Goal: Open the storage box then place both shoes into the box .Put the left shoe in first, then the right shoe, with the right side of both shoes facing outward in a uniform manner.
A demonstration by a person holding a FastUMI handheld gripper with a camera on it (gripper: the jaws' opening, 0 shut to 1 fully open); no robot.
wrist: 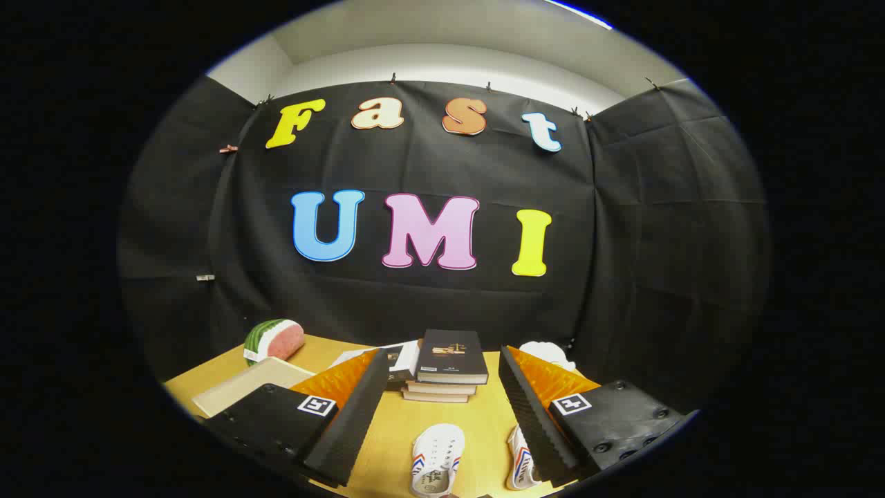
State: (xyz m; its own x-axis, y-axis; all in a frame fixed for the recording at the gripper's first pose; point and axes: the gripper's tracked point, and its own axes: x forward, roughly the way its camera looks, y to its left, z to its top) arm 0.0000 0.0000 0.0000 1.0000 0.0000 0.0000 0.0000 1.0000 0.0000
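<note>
Black hand-held gripper (442,415) spread wide above yellow wooden table (394,429), white canvas shoe (435,460) between fingers, second white shoe (523,467) partly hidden behind right finger, stacked dark books (446,370) beyond

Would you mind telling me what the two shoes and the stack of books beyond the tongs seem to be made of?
The two shoes look like white canvas with a matte finish, judging by the laces and stitched red and blue stripes; the weave is too small to confirm. The stack of books looks like paper, with a smooth dark top cover and pale page edges. The open tongs hold nothing.
</note>
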